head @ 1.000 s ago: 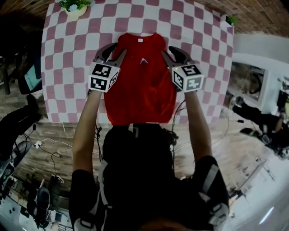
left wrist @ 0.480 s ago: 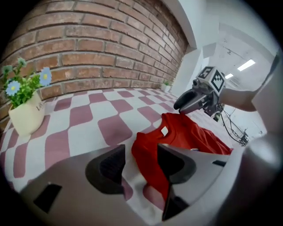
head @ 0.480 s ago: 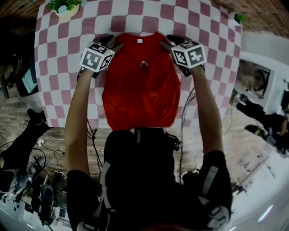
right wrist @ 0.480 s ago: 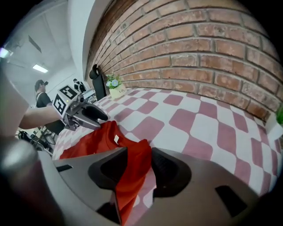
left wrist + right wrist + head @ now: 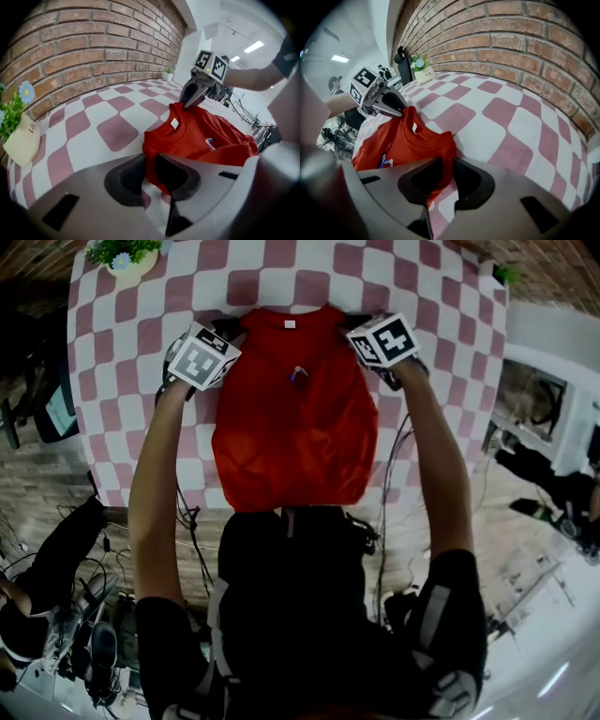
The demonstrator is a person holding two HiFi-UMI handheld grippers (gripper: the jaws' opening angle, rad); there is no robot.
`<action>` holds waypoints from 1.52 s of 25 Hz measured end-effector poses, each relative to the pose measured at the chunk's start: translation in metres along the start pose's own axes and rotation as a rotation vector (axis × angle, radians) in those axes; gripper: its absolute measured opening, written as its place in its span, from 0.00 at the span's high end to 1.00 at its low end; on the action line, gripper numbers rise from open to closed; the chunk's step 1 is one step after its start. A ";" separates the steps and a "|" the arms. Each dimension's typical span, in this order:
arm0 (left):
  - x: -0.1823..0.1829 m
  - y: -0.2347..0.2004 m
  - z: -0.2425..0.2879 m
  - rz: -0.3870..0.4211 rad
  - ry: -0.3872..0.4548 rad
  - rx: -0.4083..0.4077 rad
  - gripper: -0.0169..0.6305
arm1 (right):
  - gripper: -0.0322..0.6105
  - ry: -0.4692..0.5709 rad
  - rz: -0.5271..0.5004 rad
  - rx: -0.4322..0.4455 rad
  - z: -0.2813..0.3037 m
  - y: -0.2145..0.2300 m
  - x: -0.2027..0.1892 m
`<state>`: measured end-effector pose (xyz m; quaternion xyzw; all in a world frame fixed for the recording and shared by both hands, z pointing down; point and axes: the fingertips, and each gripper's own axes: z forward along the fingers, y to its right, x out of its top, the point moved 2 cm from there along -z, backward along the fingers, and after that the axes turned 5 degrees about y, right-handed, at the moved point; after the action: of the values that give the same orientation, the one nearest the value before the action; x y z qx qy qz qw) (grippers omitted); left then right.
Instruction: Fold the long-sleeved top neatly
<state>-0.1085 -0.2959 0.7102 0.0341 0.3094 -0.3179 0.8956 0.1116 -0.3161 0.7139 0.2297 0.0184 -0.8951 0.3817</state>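
The red long-sleeved top [image 5: 295, 427] lies flat on the table [image 5: 141, 399], which is covered in a pink-and-white checked cloth. Its collar points toward the far side and its hem reaches the near edge, in front of the person. The sleeves do not stick out at the sides, so the top shows as a compact, roughly rectangular shape. A small white label [image 5: 290, 324] sits inside the collar, and a little blue-and-white emblem [image 5: 298, 374] shows on the chest below it.

The left gripper [image 5: 230, 329] is at the top's left shoulder corner and the right gripper [image 5: 356, 320] is at the right shoulder corner, both pointing steeply down at the cloth. In the left gripper view the jaws have just been closing. They stand close together with a fold of red fabric [image 5: 201, 136] pinched between the dark pads. The right gripper view shows the same: its jaws have just been closing and now nip the edge of the red shoulder [image 5: 401, 140] in the narrow slot between them. Each gripper view also shows the other gripper across the collar, its tips down on the fabric.

At the far left corner of the table stands a small pale pot of green leaves and a blue flower [image 5: 127, 257]. A brick wall [image 5: 93, 47] runs along the table's far edge. The floor beside the table is wood planking with cables lying on it.
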 end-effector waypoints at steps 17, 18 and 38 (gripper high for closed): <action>0.059 -0.050 0.007 0.142 0.109 0.067 0.92 | 0.88 0.129 -0.003 -0.107 -0.017 0.062 0.030; 0.067 -0.053 0.007 0.156 0.128 0.078 0.92 | 0.88 0.141 -0.009 -0.124 -0.021 0.066 0.035; 0.099 0.028 -0.123 0.388 0.342 0.121 0.92 | 0.90 0.389 -0.107 -0.294 -0.166 -0.020 0.039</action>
<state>-0.0973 -0.2962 0.5496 0.1995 0.4241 -0.1477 0.8709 0.1398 -0.2941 0.5462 0.3382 0.2337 -0.8407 0.3524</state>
